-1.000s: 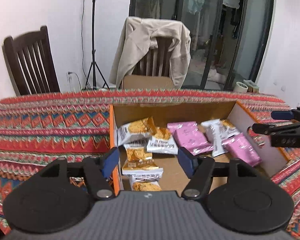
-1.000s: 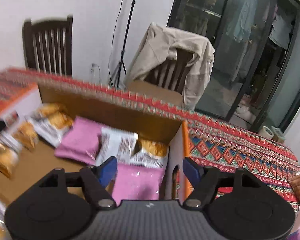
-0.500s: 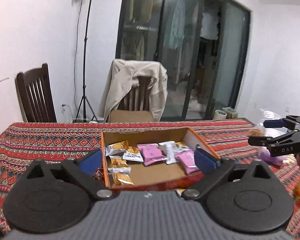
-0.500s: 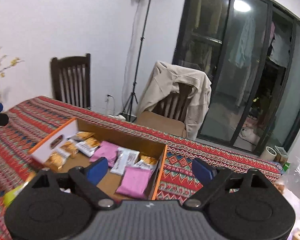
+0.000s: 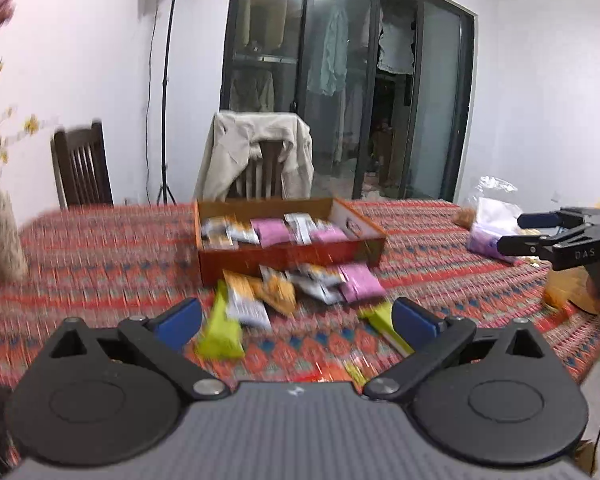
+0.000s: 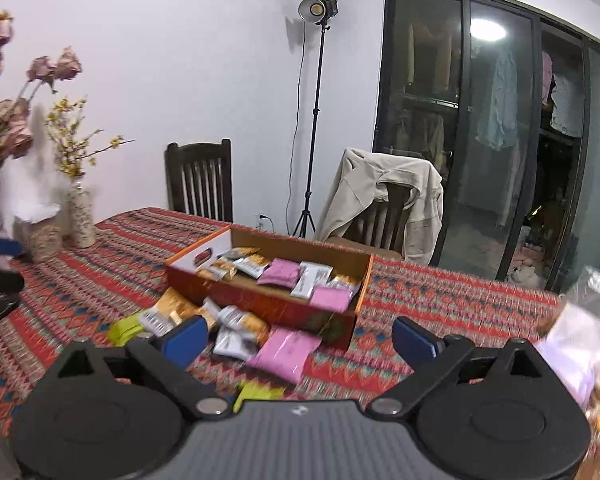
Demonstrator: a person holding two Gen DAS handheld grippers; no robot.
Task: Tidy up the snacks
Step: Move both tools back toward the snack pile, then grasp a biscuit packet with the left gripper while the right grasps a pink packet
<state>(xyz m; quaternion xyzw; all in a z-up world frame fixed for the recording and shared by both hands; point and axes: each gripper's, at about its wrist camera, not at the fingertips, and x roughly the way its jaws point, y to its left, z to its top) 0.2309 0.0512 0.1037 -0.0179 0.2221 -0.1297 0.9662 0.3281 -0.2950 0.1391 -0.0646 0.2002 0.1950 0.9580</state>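
Note:
An orange cardboard box (image 5: 292,258) (image 6: 260,300) sits mid-table on the patterned cloth, holding pink (image 5: 274,232) (image 6: 280,272), white and golden snack packets. In front of it lie several loose packets (image 5: 300,284), among them a pink one (image 6: 288,352) and green ones (image 5: 220,332) (image 6: 126,328). My left gripper (image 5: 296,320) hovers short of the loose pile, open, with nothing between its fingers. My right gripper (image 6: 300,338) hangs back over the same pile; its jaws are opening and hold nothing. Each shows in the other's view: right gripper (image 5: 512,233), left gripper (image 6: 0,260).
Vases with dried flowers (image 6: 80,220) (image 5: 4,236) stand at the table's left end. A clear plastic bag of snacks (image 5: 492,220) (image 6: 580,340) lies at the right end. A chair draped with a beige jacket (image 5: 260,160) and a dark wooden chair (image 6: 200,180) stand behind the table.
Both grippers have drawn back from over the box and their jaws have spread wider. The loose packets in front of the box have come into view.

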